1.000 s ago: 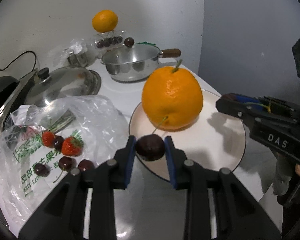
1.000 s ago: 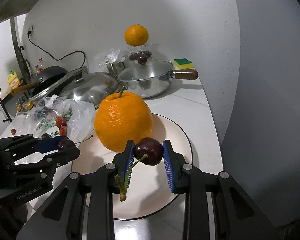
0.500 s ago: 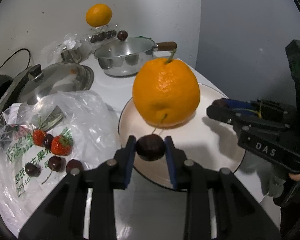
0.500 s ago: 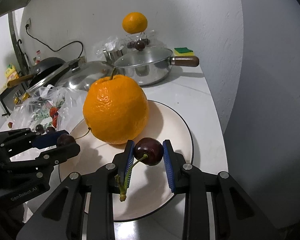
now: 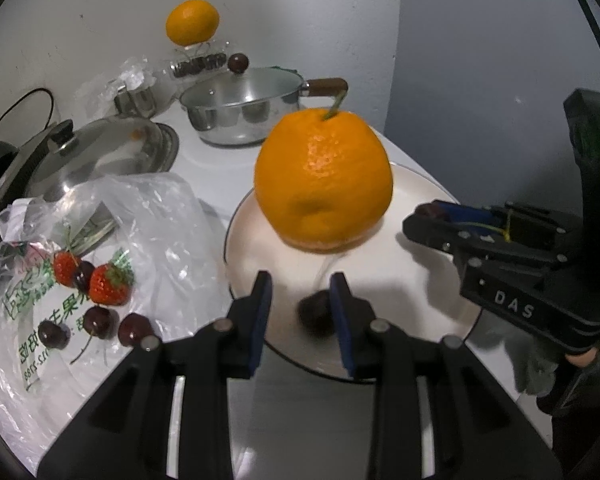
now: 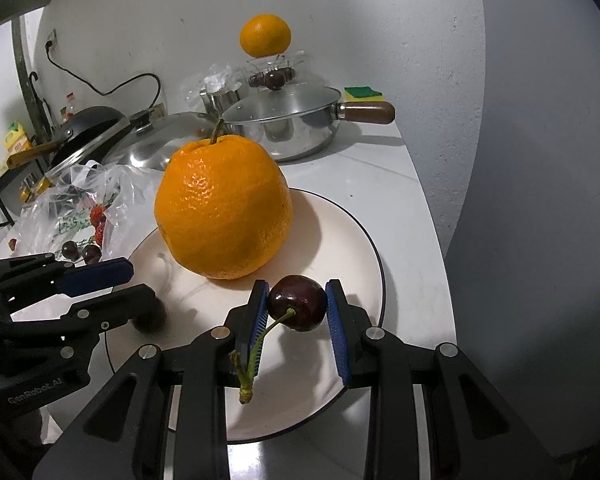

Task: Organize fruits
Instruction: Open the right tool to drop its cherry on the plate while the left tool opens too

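Left gripper (image 5: 300, 300) now spread apart, blue pads wide; a second ago it was clamped on a dark cherry. That cherry (image 5: 316, 316) is now a blurred smear between the fingers, against the right pad, over the near rim of the plate (image 5: 428, 280); can't tell if it has landed. Its stem is a pale streak only.

Right gripper (image 6: 296, 300) clenched on a second cherry (image 6: 297, 303), stem hanging down left, held over the plate's near right part, same grip as before.

Big orange (image 6: 224, 208) sits on the plate, stalk up, behind both tongs.

White counter (image 6: 364, 168) against a white wall, grey wall at right. Left of the plate: clear plastic bag (image 5: 148, 216) with strawberries (image 5: 108, 284) and loose cherries (image 5: 96, 322). Behind: steel pan with wooden handle (image 6: 284, 128), glass lid, black wok, small orange (image 6: 265, 35) on a clear box, sponge at the wall.

Bag print unreadable; box contents dim. Right gripper body cut off at the left view's edge.
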`<state>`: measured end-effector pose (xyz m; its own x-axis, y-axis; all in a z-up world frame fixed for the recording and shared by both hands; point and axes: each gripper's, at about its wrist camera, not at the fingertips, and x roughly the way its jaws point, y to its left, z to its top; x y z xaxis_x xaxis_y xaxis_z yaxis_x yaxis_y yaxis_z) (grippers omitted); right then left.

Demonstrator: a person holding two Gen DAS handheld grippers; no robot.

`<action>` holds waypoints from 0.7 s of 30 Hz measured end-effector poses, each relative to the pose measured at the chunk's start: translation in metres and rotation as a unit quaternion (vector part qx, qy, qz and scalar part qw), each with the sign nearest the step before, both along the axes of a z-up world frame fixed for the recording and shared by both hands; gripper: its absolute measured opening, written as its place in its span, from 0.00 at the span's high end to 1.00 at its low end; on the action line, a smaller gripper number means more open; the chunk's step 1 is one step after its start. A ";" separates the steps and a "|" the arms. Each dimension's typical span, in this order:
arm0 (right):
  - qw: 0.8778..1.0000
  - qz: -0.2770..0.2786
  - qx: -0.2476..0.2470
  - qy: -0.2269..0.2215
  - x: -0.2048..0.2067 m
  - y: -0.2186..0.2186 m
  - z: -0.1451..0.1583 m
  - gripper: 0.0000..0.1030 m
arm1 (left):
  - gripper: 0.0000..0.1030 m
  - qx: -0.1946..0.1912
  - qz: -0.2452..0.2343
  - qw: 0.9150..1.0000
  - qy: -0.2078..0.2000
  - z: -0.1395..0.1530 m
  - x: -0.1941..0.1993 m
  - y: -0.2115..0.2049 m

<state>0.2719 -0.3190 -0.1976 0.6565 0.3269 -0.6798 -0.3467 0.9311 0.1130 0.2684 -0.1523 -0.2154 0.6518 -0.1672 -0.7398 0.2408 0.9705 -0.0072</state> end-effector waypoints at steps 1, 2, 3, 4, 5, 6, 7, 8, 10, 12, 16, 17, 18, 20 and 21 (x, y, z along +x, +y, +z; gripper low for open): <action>1.000 0.000 -0.001 0.000 0.000 0.000 0.000 0.70 | 0.68 0.000 0.002 1.000 0.000 0.000 0.000 0.000; 1.000 -0.001 -0.001 0.001 0.000 0.000 0.000 0.70 | 0.68 0.000 0.002 1.000 0.000 0.000 0.000 0.000; 1.000 -0.002 -0.001 0.001 0.000 0.000 0.000 0.70 | 0.68 -0.001 0.002 1.000 0.000 0.000 0.000 0.001; 1.000 -0.002 -0.001 0.001 0.000 0.001 0.000 0.70 | 0.67 -0.001 0.003 1.000 -0.001 0.000 0.000 0.001; 1.000 -0.003 -0.002 0.002 0.001 0.001 0.000 0.70 | 0.67 -0.002 0.004 1.000 -0.002 0.001 -0.001 0.002; 1.000 -0.003 -0.002 0.002 0.000 0.001 0.000 0.70 | 0.67 -0.002 0.004 1.000 -0.003 0.002 -0.001 0.002; 1.000 -0.003 -0.003 0.002 0.000 0.001 0.000 0.70 | 0.67 -0.003 0.004 1.000 -0.004 0.002 -0.002 0.003; 1.000 -0.003 -0.003 0.002 0.000 0.001 0.000 0.70 | 0.66 -0.004 0.004 1.000 -0.005 0.003 -0.002 0.003; 1.000 -0.003 -0.004 0.003 -0.001 0.002 0.000 0.70 | 0.65 -0.005 0.005 1.000 -0.006 0.004 -0.003 0.004; 1.000 -0.001 -0.002 0.001 -0.002 0.002 0.001 0.66 | 0.64 -0.008 0.006 1.000 -0.007 0.006 -0.004 0.004; 1.000 -0.003 -0.002 0.000 -0.004 0.002 0.003 0.63 | 0.49 -0.017 0.011 1.000 -0.012 0.010 -0.008 0.008; 1.000 -0.004 -0.003 -0.001 -0.005 0.003 0.004 0.63 | 0.49 -0.018 0.012 1.000 -0.013 0.011 -0.009 0.009; 1.000 -0.005 -0.005 -0.002 -0.005 0.003 0.005 0.62 | 0.49 -0.018 0.013 1.000 -0.014 0.012 -0.011 0.010; 1.000 -0.006 -0.006 -0.005 -0.007 0.003 0.008 0.62 | 0.49 -0.020 0.015 1.000 -0.017 0.015 -0.013 0.012; 1.000 -0.006 -0.007 -0.006 -0.008 0.004 0.009 0.62 | 0.49 -0.020 0.015 1.000 -0.019 0.016 -0.014 0.013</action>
<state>0.2638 -0.3149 -0.1888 0.6686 0.3096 -0.6761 -0.3367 0.9367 0.0960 0.2545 -0.1396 -0.1996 0.6843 -0.1756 -0.7077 0.2119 0.9766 -0.0374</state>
